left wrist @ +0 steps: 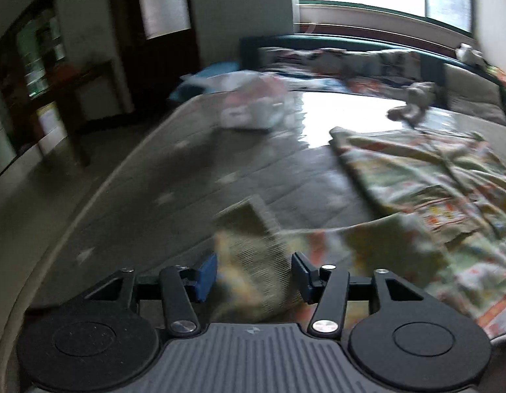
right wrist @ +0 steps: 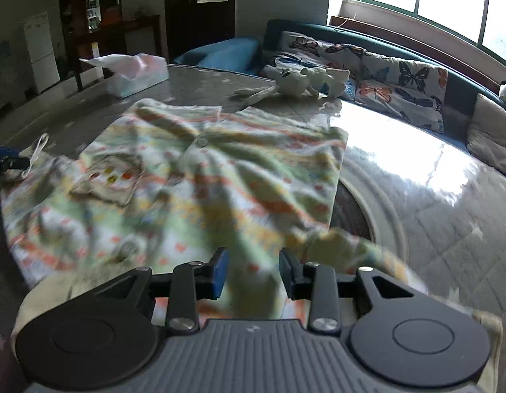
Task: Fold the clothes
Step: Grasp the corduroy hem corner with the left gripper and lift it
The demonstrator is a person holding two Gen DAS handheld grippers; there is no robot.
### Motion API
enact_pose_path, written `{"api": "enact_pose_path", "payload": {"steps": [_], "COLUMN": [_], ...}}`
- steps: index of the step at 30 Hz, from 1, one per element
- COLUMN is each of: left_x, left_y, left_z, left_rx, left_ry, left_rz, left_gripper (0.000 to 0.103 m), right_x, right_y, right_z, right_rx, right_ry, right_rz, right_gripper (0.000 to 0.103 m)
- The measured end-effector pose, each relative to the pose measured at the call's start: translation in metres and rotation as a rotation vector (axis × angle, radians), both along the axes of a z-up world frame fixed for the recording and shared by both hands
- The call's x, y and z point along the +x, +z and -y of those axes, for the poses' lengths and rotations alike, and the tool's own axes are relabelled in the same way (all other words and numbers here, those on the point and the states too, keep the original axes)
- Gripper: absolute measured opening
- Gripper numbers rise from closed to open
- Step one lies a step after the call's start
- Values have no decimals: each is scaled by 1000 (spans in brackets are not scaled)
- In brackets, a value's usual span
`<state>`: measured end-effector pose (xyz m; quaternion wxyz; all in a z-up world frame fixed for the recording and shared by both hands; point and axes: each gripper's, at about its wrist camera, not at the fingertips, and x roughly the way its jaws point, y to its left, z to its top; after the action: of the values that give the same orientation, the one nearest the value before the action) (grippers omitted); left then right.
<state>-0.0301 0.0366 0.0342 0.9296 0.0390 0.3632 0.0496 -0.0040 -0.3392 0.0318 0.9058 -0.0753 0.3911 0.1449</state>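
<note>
Cotton pastel-patterned button shirt (right wrist: pixel 200 177) lies spread ahead on the glossy grey table (right wrist: pixel 416 190); left gripper (left wrist: pixel 254 276) and right gripper (right wrist: pixel 253 270), half-open, each straddle bunched hem; lift together, evenly

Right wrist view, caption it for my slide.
Right tongs straddle a bunched edge of the patterned shirt spread on the table.
</note>
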Motion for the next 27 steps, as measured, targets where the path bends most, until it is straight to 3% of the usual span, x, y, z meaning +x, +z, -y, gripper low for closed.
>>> {"api": "enact_pose_path", "payload": {"steps": [6, 12, 16, 21, 22, 23, 25, 27], "left_x": [-9, -25, -25, -27, -27, -26, -24, -24], "left_y": [-5, -2, -10, -19, -20, -20, -19, -14], "left_z": [-22, -9, 5, 16, 16, 15, 8, 1], "left_rx": [-26, -64, -15, 93, 100, 107, 49, 34], "left_ry": [61, -30, -73, -109, -114, -119, -119, -92], "left_rz": [8, 34, 33, 70, 75, 78, 68, 80], "left_gripper": [54, 57, 66, 66, 57, 36, 18, 7], "right_x": [-36, -58, -70, -84, -86, -87, -92, -94], "right_y": [0, -1, -1, -2, -2, -3, -4, -5], "right_z": [9, 36, 52, 71, 75, 79, 90, 97], "right_rx": [10, 38, 57, 75, 76, 76, 83, 86], "right_ry": [-58, -188, -258, -343, -362, -381, -425, -460], "right_rz": [32, 42, 52, 69, 71, 73, 77, 83], "right_gripper": [43, 47, 48, 51, 51, 51, 51, 51]}}
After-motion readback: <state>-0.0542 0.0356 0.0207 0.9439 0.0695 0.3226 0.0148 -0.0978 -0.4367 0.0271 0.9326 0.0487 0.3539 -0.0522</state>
